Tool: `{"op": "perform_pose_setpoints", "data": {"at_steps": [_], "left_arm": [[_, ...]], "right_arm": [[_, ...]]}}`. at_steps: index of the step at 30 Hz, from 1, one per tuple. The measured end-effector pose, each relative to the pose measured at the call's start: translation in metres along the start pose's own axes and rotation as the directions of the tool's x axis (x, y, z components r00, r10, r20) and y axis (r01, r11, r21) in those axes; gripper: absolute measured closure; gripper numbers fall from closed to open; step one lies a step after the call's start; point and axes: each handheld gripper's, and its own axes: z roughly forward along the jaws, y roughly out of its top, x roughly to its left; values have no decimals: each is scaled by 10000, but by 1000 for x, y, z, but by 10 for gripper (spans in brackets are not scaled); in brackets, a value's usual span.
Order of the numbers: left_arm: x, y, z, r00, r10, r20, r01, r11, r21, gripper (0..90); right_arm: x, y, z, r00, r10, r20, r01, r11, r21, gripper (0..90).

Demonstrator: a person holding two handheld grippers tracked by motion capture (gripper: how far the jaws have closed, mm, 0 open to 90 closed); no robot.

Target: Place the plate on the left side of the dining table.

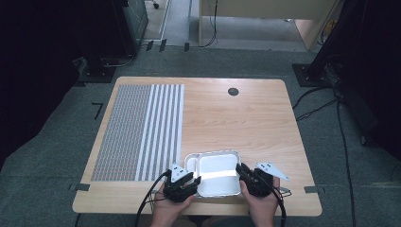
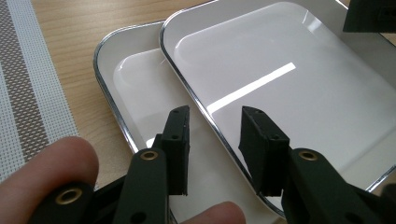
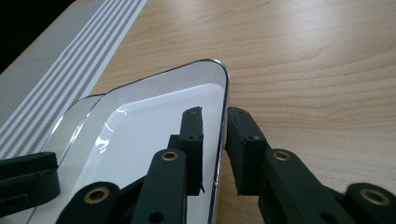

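Two white trays with shiny rims lie overlapped at the table's front edge. The upper tray sits to the right, partly over the lower tray. My left gripper straddles the upper tray's left rim, one jaw over each tray, with clear gaps on both sides. My right gripper straddles the same tray's right rim. Its outer jaw is close against the rim and its inner jaw stands just off the wall.
A woven grey and white striped mat covers the table's left part, close to the lower tray. A dark cable hole sits near the far edge. Bare wood stretches right of and beyond the trays.
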Motion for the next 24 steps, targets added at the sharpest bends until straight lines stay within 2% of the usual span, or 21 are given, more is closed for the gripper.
{"op": "perform_pose_setpoints", "data": {"at_steps": [1,2,3,4,7,10,11,13,14,24], "left_arm": [[0,0,0,10000,0,0,0,10000,0,656],[-1,0,2,10000,-70,-71,71,9999,154,663],[-1,0,2,10000,-70,-71,71,9999,154,668],[0,-1,2,9998,-152,-128,154,9997,170,672],[0,0,3,9997,-219,-135,222,9996,201,696],[-1,0,3,9997,-202,-142,205,9996,215,708],[-2,1,3,9996,-162,-217,167,9996,227,716],[-2,1,3,9996,-190,-216,195,9995,236,722],[-2,1,3,9995,-213,-232,219,9994,272,724],[-9,5,-2,9982,-147,-584,161,9996,235,741]], "right_arm": [[0,0,0,10000,0,0,0,10000,0,780],[2,0,2,9993,-325,180,324,9995,55,803],[2,0,2,9993,-325,180,324,9995,55,803],[4,-1,3,9978,-531,400,525,9985,153,830],[6,-2,5,9962,-681,539,666,9974,293,845],[7,-2,6,9966,-632,535,612,9974,388,853],[6,-1,8,9983,-379,448,355,9980,524,861],[5,-1,8,9986,-320,419,298,9982,521,863],[5,-1,8,9992,-103,381,83,9985,542,869],[5,0,5,9989,245,407,-261,9989,383,887]]}}
